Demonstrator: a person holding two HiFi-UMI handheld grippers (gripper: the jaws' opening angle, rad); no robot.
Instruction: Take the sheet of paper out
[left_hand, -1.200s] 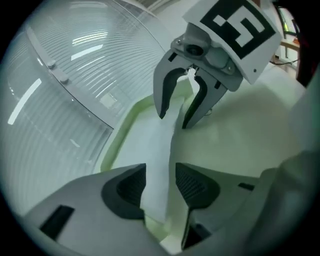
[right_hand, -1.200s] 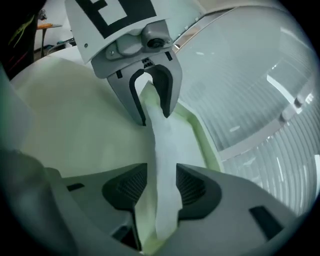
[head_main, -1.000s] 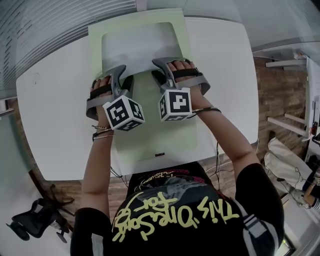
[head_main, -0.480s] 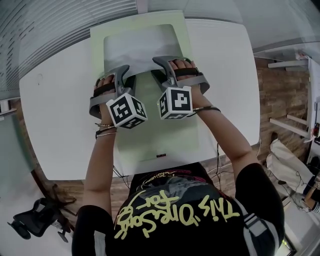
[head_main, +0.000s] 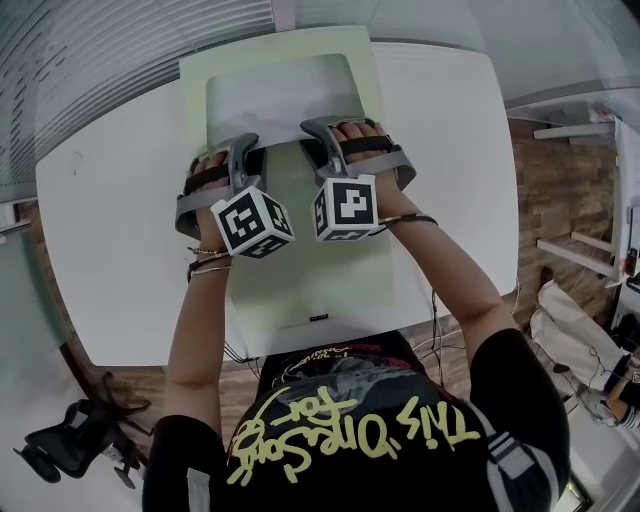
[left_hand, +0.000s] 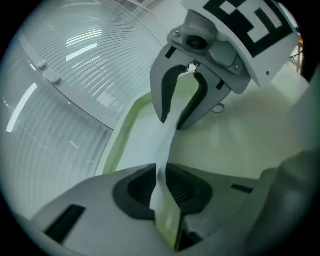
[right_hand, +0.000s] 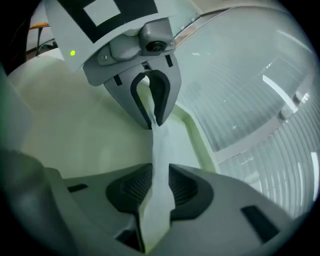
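Reading "This One's": shirt (head_main: 350, 430); paper (head_main: 280, 98) pinched

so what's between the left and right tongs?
The lifted edge of the paper sheet, over the green folder, shown in both gripper views. Left tongs and right tongs have just been closing and both pinch it.

Both grippers (left_hand: 160, 176) (right_hand: 160, 175) closing (apparently clamped)

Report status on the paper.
Left gripper and right gripper, jaws just closing, pinch the paper. Paper inside green folder. Folder flap caught in left jaws too.
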